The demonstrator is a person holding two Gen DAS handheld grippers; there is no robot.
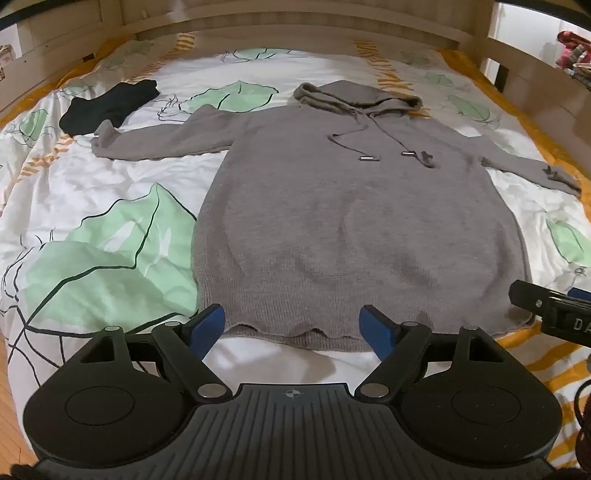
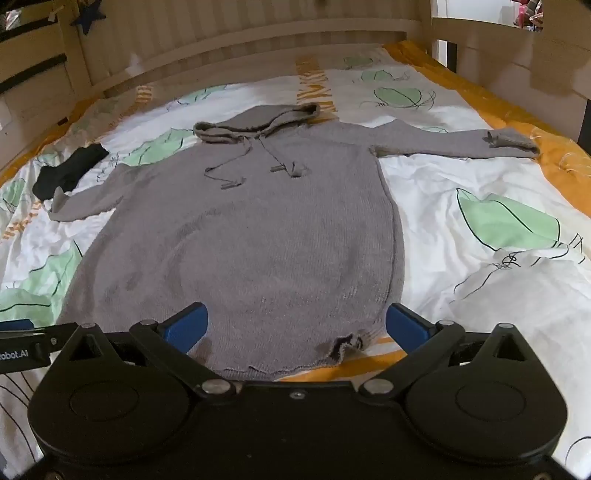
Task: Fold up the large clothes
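Note:
A long grey knitted hoodie (image 1: 351, 206) (image 2: 251, 236) lies flat and face up on the bed, hood at the far end, both sleeves spread sideways, drawstrings loose on the chest. Over its hem near the left corner my left gripper (image 1: 291, 325) hovers, open, with nothing between its blue pads. At the hem's right part my right gripper (image 2: 295, 325) stands wide open, the fabric below it and not pinched. The right gripper's body (image 1: 554, 310) shows at the right edge of the left wrist view. The left gripper's side (image 2: 22, 347) shows at the left edge of the right wrist view.
The bed has a white cover (image 1: 110, 206) (image 2: 461, 206) with green leaves and orange borders. A dark folded garment (image 1: 107, 105) (image 2: 66, 171) lies at the far left, by the left sleeve's cuff. A wooden bed frame (image 1: 295, 33) (image 2: 240, 44) runs along the far side and the right.

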